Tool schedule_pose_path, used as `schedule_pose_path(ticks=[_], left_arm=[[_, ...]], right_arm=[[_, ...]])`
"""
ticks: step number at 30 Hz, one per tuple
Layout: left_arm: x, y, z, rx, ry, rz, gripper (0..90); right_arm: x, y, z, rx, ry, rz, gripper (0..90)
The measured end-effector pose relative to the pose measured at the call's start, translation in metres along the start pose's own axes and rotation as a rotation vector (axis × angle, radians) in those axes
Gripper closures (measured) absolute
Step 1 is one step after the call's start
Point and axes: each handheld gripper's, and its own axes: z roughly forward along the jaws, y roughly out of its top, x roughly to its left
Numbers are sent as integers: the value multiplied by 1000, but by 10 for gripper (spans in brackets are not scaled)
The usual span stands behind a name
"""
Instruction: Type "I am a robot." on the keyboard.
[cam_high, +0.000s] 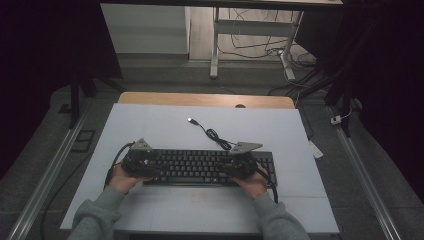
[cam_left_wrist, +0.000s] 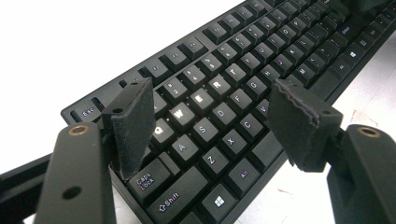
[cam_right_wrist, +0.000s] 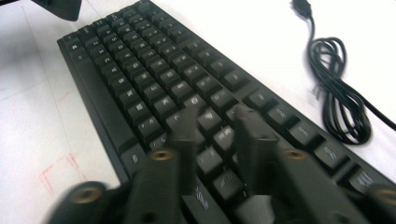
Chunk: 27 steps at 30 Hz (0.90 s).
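Keyboard: the black keyboard (cam_high: 200, 167) lies flat on the white desk (cam_high: 150, 125), under and between the two hand-held grippers.
Left hand-held gripper: the left hand-held gripper (cam_left_wrist: 210, 116) hovers over the keyboard's left end, jaws spread wide across the Q-to-C keys, nothing between them; whether a pad rests on a key I cannot tell.
Right hand-held gripper: the right hand-held gripper (cam_right_wrist: 217, 128), blurred, sits above the keyboard's right end, jaws parted by a narrow gap with nothing gripped.
Cable: the keyboard's coiled cable (cam_right_wrist: 338, 88) lies on the desk just beyond the right hand-held gripper, beside the keyboard's far edge, its plug (cam_high: 191, 120) farther out.
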Motion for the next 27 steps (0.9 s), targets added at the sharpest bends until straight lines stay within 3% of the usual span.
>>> schedule_pose_path(ticks=[3,8,16,27], left_arm=[[0,0,0,-2,2,-1,325],[1,0,0,-1,5,-3,325],[0,0,-1,-16,10,-2,328],[-1,2,-4,-72,16,-10,369]], right_arm=[[0,-4,-7,-5,-17,-2,564],[0,-13,-18,-24,-21,-5,512],[-3,-23,-31,-31,-38,-5,493],[-4,-23,-30,-33,-47,-6,485]])
